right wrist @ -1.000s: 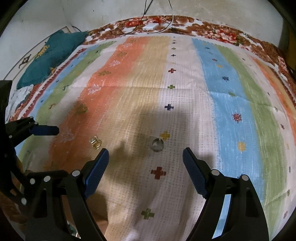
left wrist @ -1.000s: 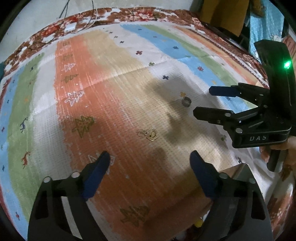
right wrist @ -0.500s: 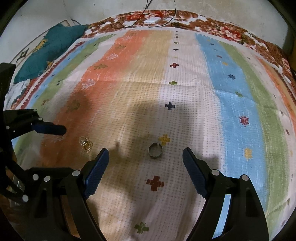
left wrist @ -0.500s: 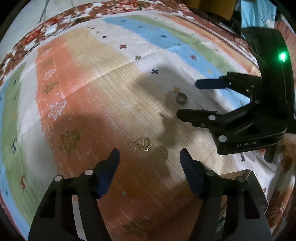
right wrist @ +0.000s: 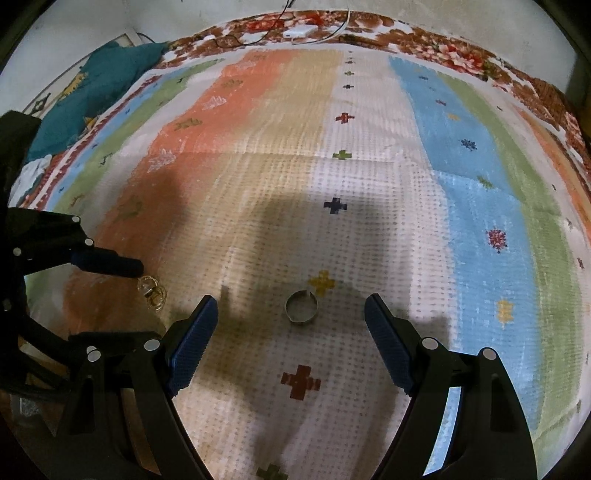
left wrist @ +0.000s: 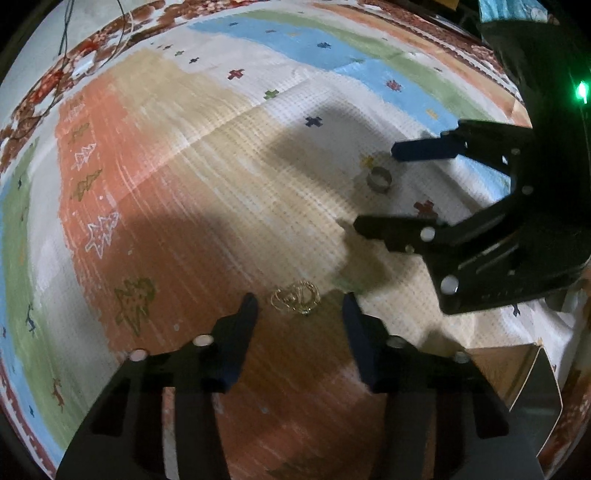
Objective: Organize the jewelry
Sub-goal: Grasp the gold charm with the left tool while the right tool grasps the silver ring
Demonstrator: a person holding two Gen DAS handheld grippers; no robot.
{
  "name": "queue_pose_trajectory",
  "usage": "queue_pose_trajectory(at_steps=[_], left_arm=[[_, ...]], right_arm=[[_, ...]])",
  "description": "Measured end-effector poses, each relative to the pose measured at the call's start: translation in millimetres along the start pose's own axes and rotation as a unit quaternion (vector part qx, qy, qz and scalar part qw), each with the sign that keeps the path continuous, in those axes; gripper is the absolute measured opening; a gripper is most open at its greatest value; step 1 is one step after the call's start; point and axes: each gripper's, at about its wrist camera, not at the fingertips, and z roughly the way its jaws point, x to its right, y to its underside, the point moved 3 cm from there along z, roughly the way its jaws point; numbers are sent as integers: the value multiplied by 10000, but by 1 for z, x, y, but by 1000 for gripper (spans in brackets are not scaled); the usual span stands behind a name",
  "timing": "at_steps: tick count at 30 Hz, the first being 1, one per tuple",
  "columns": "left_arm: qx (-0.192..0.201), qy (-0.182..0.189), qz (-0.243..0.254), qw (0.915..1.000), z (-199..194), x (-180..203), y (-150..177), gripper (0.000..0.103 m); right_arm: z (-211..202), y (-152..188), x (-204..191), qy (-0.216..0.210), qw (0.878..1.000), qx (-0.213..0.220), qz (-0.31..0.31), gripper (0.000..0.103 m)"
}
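A small gold jewelry piece [left wrist: 295, 296] lies on the striped cloth, right between the tips of my open left gripper [left wrist: 299, 301]; it also shows in the right wrist view [right wrist: 152, 291]. A silver ring [right wrist: 301, 307] lies on the cloth just ahead of my open right gripper [right wrist: 291, 317], roughly centred between its fingers. In the left wrist view the ring [left wrist: 379, 180] sits between the right gripper's fingers [left wrist: 424, 150]. Both grippers are empty and low over the cloth.
The striped cloth [right wrist: 369, 155] covers the whole surface. An open box [left wrist: 532, 376] sits at the near right in the left wrist view. A teal cushion [right wrist: 99, 85] lies at the far left. A white charger and cables [right wrist: 303, 31] lie at the far edge.
Both grippers have moved forward and down. The left gripper's fingers have narrowed and now flank the gold piece. The ring is now closer to the right gripper's fingers.
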Motion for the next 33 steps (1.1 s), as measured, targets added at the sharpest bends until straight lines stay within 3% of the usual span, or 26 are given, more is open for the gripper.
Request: queue_pose_trajectory(at_steps=[3,5,12,17,19,26,33], left_arm=[[17,-8,33,10000,0,0,1,41],[20,-16,62,10000,0,-2,0,39],[76,-96,147,9998,3,2,-1,31],[120,-135,188,9997,5,6,-3,22],[154,-204,140,9996,6,5,-3,11],[208,-225,53,9995,6,4,-2,9],[262,-242,-7,9994,2,0,2,4]], right_arm=[[2,0,-1,42,10000,-14,-72,81],[2,0,-1,40,10000,-20,-85,70],[1,1,0,14,10000,-2,-68,53],[2,2,-3,-65,9999,36,-137,41],[2,2,-2,-80,9999,40,-126,38],[3,1,-1,-70,9999,35,-112,19],[2,2,-1,-51,9999,49,-146,19]])
